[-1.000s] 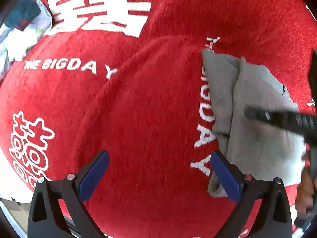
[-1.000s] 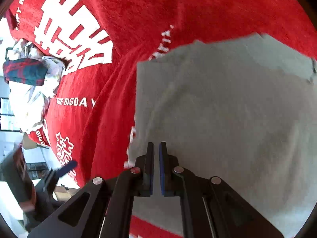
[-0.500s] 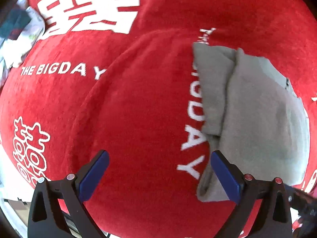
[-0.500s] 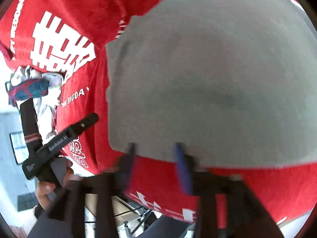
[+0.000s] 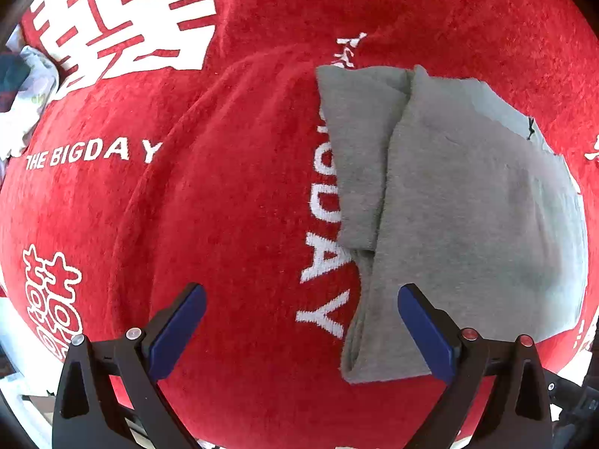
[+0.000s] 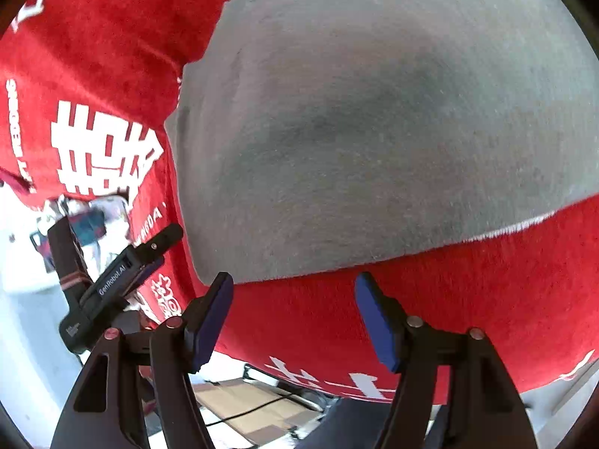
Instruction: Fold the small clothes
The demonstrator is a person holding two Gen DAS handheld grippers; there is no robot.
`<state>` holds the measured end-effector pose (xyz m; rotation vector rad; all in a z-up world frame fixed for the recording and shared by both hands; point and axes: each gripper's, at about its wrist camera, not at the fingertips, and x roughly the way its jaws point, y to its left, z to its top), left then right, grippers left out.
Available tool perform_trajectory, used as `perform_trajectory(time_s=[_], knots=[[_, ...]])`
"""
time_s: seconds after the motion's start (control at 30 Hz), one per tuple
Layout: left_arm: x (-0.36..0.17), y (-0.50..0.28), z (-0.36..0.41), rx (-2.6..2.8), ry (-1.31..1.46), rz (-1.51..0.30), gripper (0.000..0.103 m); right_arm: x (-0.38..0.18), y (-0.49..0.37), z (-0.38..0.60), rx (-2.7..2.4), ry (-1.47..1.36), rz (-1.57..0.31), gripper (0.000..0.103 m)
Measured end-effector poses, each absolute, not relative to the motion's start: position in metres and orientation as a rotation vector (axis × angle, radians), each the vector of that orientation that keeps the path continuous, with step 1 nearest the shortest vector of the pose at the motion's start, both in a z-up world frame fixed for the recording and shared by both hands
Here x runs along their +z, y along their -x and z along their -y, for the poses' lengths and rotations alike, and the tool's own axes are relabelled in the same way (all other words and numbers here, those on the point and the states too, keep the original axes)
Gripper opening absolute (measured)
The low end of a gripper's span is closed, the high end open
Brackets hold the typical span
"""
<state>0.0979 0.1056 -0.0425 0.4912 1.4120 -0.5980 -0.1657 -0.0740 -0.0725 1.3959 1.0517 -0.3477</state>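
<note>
A grey garment (image 5: 468,205) lies folded on the red cloth (image 5: 224,205), one narrower layer showing along its left side. My left gripper (image 5: 299,299) points straight down over the red cloth, open and empty, its right finger (image 5: 423,329) over the garment's near left edge. In the right wrist view the grey garment (image 6: 374,112) fills the upper picture. My right gripper (image 6: 294,280) hovers just past the garment's near edge above red cloth (image 6: 468,299); its jaws are opening with nothing between them. The left gripper (image 6: 166,247) shows at the left there.
A pile of other clothes (image 5: 26,86) lies at the far left of the cloth, blurred in the right wrist view (image 6: 93,220). White lettering marks the red cloth. Beyond the table's near edge are cardboard and a cable on the floor (image 6: 243,404).
My right gripper was shut over the grey garment; it has drawn back past the garment's near edge, rolled and opened. It has left the left wrist view. The left gripper shifted slightly toward the garment.
</note>
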Motion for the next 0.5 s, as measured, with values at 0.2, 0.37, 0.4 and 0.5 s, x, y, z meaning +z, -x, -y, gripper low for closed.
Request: perform_trajectory(time_s=[0.2, 0.37, 0.4, 0.5], knots=[[-0.045, -0.103, -0.103, -0.629, -0.471, -1.437, 0.102, -0.08, 0.171, 0.072, -0.352, -1.496, -0.97, 0.071], [-0.05, -0.111, -0.109, -0.614, -0.434, -1.465, 0.102, -0.088, 0.166, 0.067, -0.328, -1.588, -0.891, 0.071], [-0.05, -0.113, -0.111, -0.621, -0.419, -1.474, 0.102, -0.091, 0.164, 0.065, -0.324, -1.61, -0.876, 0.071], [-0.055, -0.123, -0.113, -0.62, -0.396, -1.484, 0.102, -0.1, 0.158, 0.06, -0.316, -1.668, -0.833, 0.072]])
